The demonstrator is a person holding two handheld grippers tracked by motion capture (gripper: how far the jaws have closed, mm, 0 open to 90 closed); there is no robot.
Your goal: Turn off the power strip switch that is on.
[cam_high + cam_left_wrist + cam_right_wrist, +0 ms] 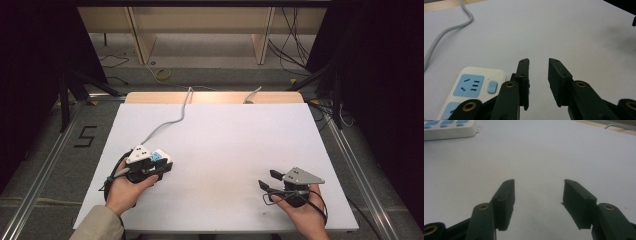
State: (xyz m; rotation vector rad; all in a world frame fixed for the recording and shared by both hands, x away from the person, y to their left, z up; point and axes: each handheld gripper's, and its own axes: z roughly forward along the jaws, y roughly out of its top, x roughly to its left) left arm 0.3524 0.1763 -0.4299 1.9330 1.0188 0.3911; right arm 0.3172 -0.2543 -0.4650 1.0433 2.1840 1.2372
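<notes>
A white power strip (161, 156) with blue sockets lies at the left of the white table. Its grey cable (172, 120) runs off toward the table's far edge. My left gripper (166, 170) rests right beside the strip, on its near side. In the left gripper view the jaws stand a little apart with nothing between them (539, 62), and the strip (474, 85) lies just left of the left jaw. My right gripper (267, 179) is at the front right, open wide (539, 183) over bare table, with the strip (449, 128) far off.
The white table board (225, 135) lies on a wooden top whose edge (215, 97) shows at the back. A second grey cable (251, 95) comes over that edge. Metal rails (45, 165) and black stands flank the table.
</notes>
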